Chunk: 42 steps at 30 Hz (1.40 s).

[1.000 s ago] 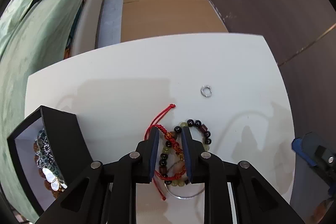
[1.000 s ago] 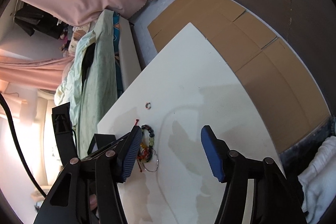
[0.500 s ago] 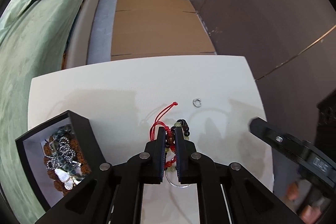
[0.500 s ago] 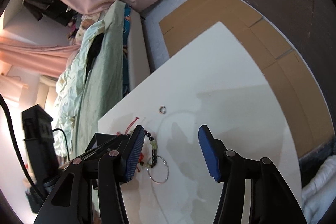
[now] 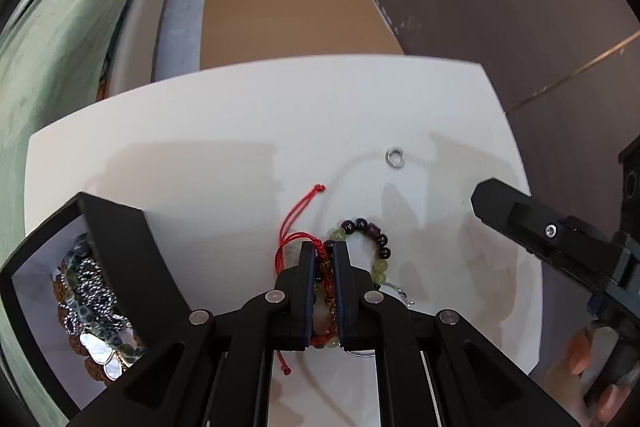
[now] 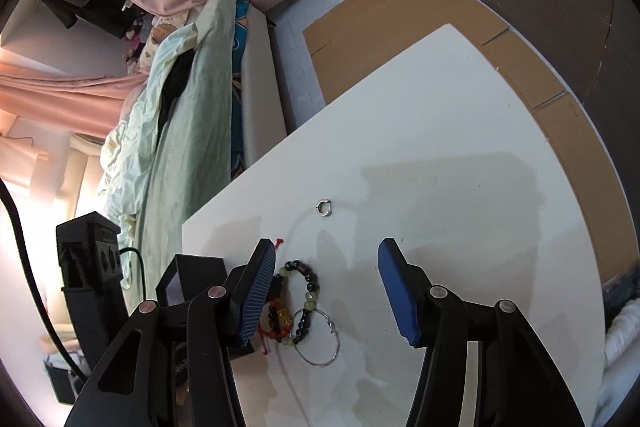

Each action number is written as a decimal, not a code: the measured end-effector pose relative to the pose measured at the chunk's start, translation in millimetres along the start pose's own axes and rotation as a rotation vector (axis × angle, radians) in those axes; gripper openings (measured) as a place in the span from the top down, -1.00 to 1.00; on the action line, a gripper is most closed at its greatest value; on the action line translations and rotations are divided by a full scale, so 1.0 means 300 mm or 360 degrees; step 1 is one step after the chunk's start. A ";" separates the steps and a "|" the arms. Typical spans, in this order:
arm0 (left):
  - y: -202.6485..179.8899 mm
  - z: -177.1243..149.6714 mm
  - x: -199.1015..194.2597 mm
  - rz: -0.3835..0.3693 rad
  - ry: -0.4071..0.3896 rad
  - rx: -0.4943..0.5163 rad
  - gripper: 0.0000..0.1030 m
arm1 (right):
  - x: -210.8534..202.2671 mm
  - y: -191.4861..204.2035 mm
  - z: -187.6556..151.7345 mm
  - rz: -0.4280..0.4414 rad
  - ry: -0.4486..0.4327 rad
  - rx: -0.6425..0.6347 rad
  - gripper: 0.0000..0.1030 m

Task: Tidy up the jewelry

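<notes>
A pile of jewelry lies on the white table [image 5: 200, 163]: a red cord bracelet [image 5: 294, 239], a bracelet of dark and pale green beads [image 5: 378, 251] and a thin silver hoop [image 6: 320, 341]. My left gripper [image 5: 323, 259] is shut on the red cord bracelet and some beads. A small silver ring [image 5: 394, 157] lies apart, farther back; it also shows in the right wrist view [image 6: 323, 207]. A black jewelry box [image 5: 100, 267] holding several pieces stands at the left. My right gripper [image 6: 326, 283] is open and empty above the pile.
A bed with a green cover [image 6: 180, 131] runs along the table's left side. Brown cardboard [image 5: 292, 15] lies on the floor beyond the far edge. A dark wall [image 5: 520, 7] stands at the right.
My left gripper closed on the red cord bracelet and beads from open a second ago. The right gripper moved in closer over the jewelry pile.
</notes>
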<state>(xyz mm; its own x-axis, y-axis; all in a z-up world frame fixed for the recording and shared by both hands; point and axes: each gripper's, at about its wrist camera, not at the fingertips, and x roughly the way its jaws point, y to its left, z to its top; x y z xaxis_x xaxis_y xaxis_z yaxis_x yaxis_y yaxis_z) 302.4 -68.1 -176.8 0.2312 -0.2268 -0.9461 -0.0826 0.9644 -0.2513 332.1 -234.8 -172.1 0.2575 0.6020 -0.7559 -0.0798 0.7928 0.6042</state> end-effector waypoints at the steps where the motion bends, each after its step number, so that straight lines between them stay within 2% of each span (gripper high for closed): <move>1: -0.002 0.003 0.002 0.0004 0.0008 0.0000 0.83 | 0.003 -0.001 0.000 0.0000 0.0004 0.0000 -0.08; 4: 0.005 0.007 0.003 -0.0011 0.0021 -0.0016 0.83 | 0.004 -0.004 0.004 0.0003 0.0005 0.0006 -0.08; 13: 0.016 0.011 -0.063 -0.0066 -0.0058 -0.0028 0.83 | -0.006 -0.004 0.008 0.0017 -0.0012 0.0007 -0.08; 15: 0.014 0.007 -0.085 -0.0048 -0.0096 -0.0018 0.97 | -0.010 -0.003 0.007 0.0025 -0.0015 0.0006 -0.08; 18: 0.021 0.018 -0.122 -0.0051 -0.0140 -0.0021 0.97 | -0.011 0.000 0.006 0.0026 -0.0019 -0.0009 -0.08; 27: 0.004 0.032 -0.095 -0.0033 -0.0022 -0.0043 0.90 | -0.026 -0.007 0.019 0.0051 -0.0033 0.0007 -0.08; 30: -0.015 0.031 -0.078 -0.0003 0.0001 -0.0030 0.69 | -0.054 -0.015 0.027 0.0059 -0.0071 0.0011 -0.08; 32: -0.029 0.029 -0.069 0.0020 0.0009 -0.0020 0.31 | -0.064 -0.024 0.032 0.0069 -0.0080 0.0025 -0.08; 34: -0.041 0.027 -0.068 0.0035 0.0008 -0.0004 0.06 | -0.069 -0.032 0.035 0.0074 -0.0084 0.0040 -0.08; 42: -0.072 0.038 -0.033 0.0128 0.0003 -0.0009 0.04 | -0.084 -0.035 0.034 0.0100 -0.0096 0.0053 -0.08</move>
<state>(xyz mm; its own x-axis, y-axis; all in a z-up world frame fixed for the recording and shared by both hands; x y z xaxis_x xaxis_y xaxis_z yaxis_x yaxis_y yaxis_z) 312.9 -85.0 -159.7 0.2215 -0.1490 -0.9637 -0.1062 0.9787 -0.1758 336.3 -259.4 -156.8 0.3107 0.6426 -0.7004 -0.0658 0.7496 0.6586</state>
